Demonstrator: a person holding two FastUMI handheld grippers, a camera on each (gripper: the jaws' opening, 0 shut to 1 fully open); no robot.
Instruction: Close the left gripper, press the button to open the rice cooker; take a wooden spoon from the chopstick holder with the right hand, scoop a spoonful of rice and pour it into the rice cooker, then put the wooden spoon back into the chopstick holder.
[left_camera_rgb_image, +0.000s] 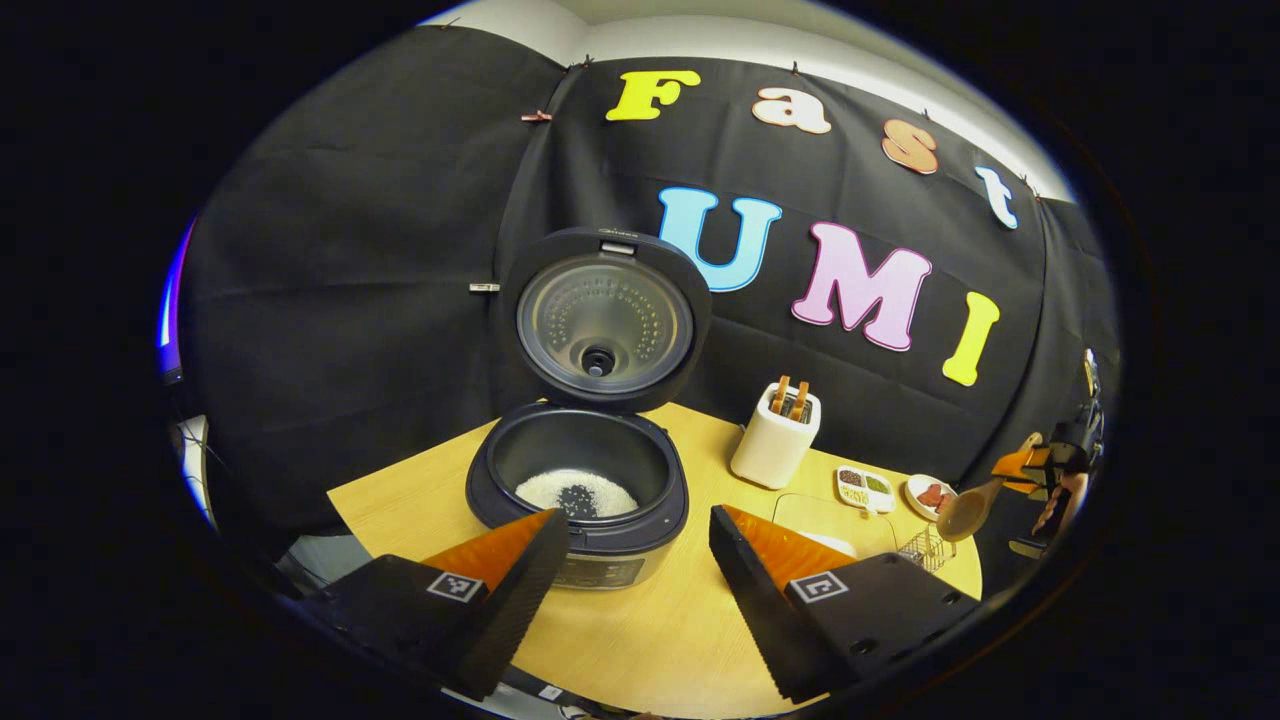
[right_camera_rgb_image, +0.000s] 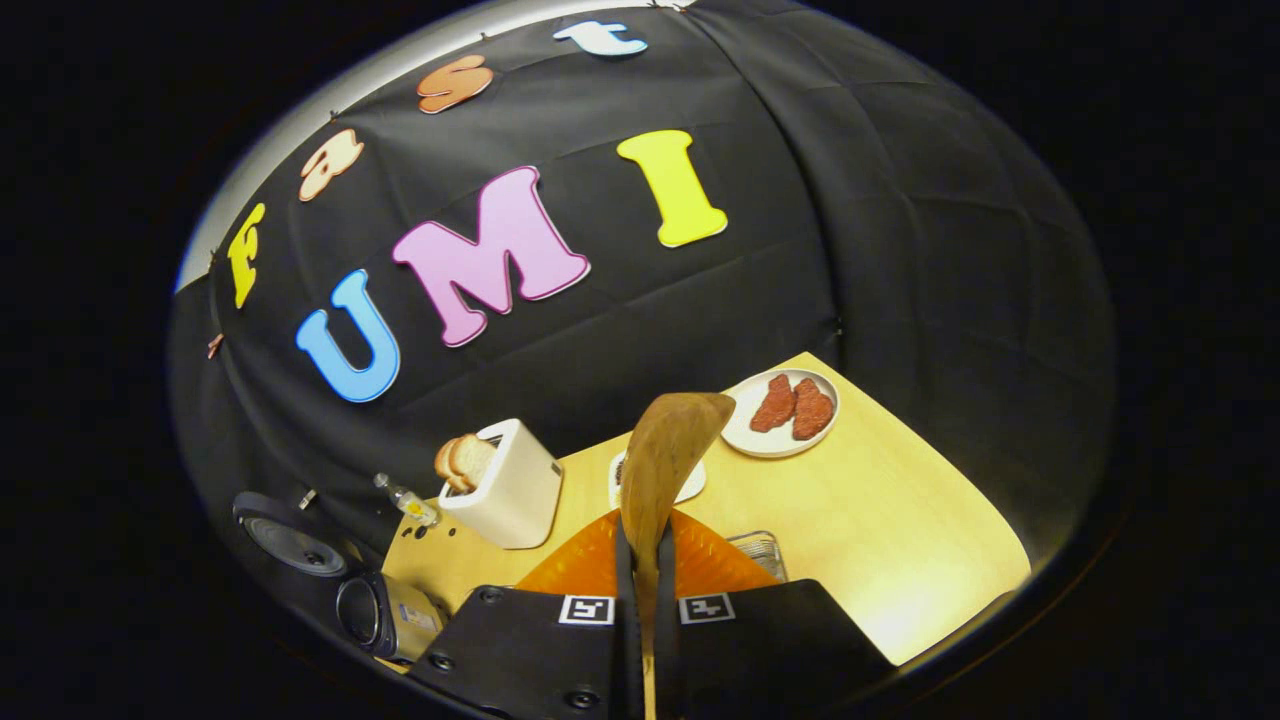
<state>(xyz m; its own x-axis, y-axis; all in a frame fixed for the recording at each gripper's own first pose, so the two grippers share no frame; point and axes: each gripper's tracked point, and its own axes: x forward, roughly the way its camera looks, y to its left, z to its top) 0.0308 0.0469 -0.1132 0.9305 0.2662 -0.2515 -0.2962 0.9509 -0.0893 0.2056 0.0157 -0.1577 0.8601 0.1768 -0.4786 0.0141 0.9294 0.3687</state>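
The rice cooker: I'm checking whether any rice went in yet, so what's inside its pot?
Inside the rice cooker, lid up, white rice covers the pot's bottom, with a small dark heap on it. The pot's near wall hides the front of the bottom.

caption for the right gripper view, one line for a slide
Right gripper clamps a wooden spoon above the table.
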